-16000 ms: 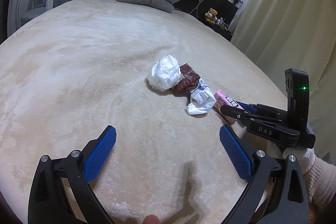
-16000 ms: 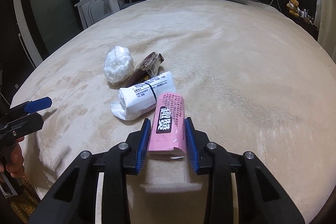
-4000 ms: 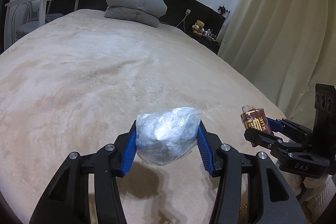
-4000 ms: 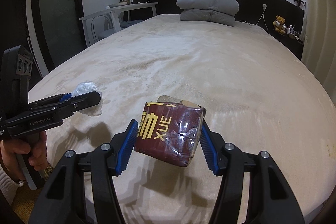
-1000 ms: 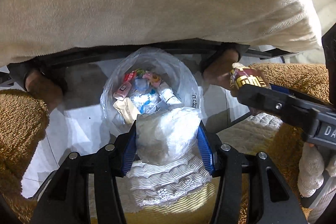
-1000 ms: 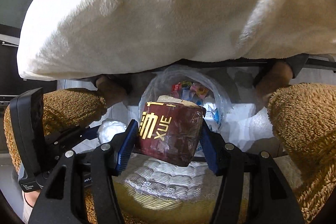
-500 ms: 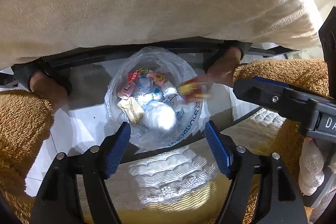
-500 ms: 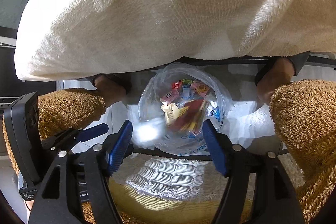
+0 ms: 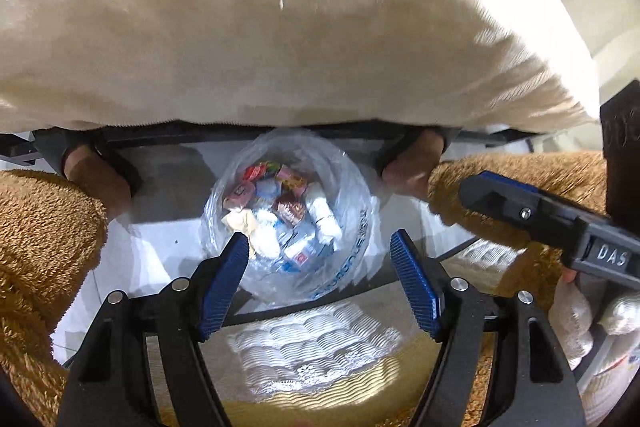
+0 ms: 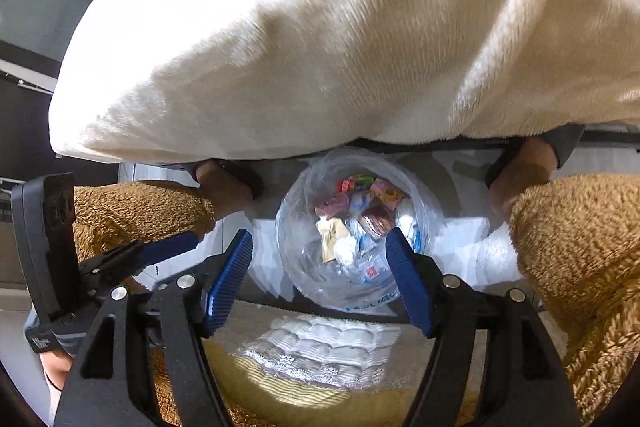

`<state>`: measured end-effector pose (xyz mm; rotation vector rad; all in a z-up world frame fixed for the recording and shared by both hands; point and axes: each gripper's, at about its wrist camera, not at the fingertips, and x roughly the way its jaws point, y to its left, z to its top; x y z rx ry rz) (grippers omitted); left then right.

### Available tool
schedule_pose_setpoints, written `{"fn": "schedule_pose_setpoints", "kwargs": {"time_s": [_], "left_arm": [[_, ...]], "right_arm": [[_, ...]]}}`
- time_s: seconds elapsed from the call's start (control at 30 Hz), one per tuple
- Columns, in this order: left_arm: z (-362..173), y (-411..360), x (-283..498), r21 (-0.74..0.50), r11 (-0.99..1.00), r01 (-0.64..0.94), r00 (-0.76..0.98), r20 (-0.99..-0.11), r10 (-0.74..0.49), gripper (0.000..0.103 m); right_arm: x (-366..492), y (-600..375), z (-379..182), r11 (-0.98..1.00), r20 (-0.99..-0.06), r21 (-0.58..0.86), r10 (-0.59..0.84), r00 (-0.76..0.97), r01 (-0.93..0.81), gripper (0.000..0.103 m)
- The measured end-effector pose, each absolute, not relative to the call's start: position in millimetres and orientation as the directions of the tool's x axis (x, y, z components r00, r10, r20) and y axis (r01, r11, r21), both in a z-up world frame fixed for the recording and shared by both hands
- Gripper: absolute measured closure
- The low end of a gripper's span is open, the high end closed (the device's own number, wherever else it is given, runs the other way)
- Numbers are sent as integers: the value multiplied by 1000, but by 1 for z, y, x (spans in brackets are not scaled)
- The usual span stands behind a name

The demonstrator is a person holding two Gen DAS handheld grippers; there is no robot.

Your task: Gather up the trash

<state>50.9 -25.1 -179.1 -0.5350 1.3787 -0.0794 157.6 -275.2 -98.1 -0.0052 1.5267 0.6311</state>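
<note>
Below both hand-held grippers (image 9: pixel 318 281): trash bag (image 9: pixel 352 227).

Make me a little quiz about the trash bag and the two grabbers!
1. True or false: the left gripper is holding a piece of trash.
2. Where does the brown wrapper lie? A) on the blanket B) in the bag C) between the right gripper's fingers
3. Fill in: the bag sits on the floor below the edge of the cream ____.

Key: 1. False, its jaws stand open with nothing between them. 2. B, among the other wrappers. 3. blanket.
</note>
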Motion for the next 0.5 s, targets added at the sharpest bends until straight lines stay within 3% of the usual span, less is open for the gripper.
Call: {"fn": "schedule_pose_setpoints", "kwargs": {"time_s": [0.33, 0.5], "left_arm": [[-137, -14, 47, -419, 887, -193, 397, -860, -320, 31], [-106, -11, 43, -385, 914, -131, 535, -803, -262, 31]], "right_arm": [[151, -280, -55, 799, -889, 347, 447, 99, -491, 34], [142, -278, -24, 779, -842, 259, 472, 262, -571, 34]]}}
